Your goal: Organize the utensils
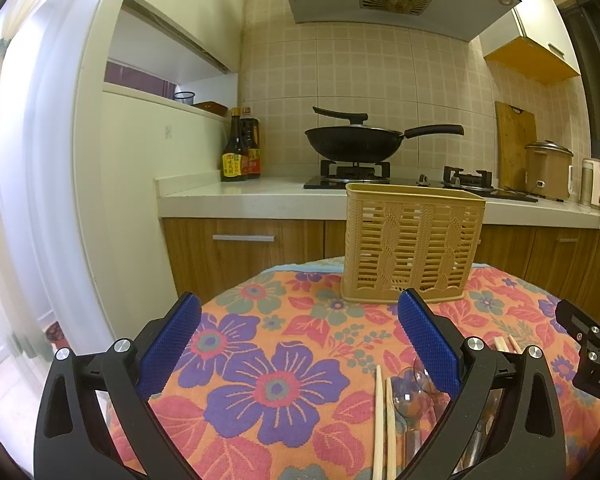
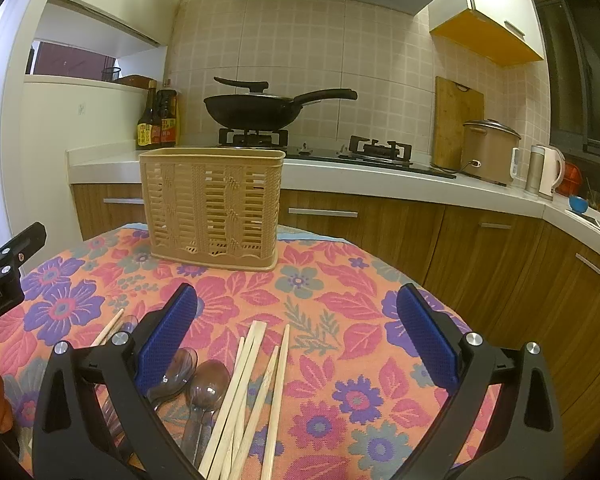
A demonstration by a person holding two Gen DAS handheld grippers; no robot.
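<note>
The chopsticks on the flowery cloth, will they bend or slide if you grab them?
The chopsticks look like thin wooden sticks, so probably stiff and light. Lying loose and crossed, they'd likely scatter when nudged. The soft cloth may slow sliding.

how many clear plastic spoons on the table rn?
3 visible in the right wrist view: one spoon beside the chopsticks, a second against the right gripper's left finger, a third partly behind that finger. More may be hidden under it.
</note>
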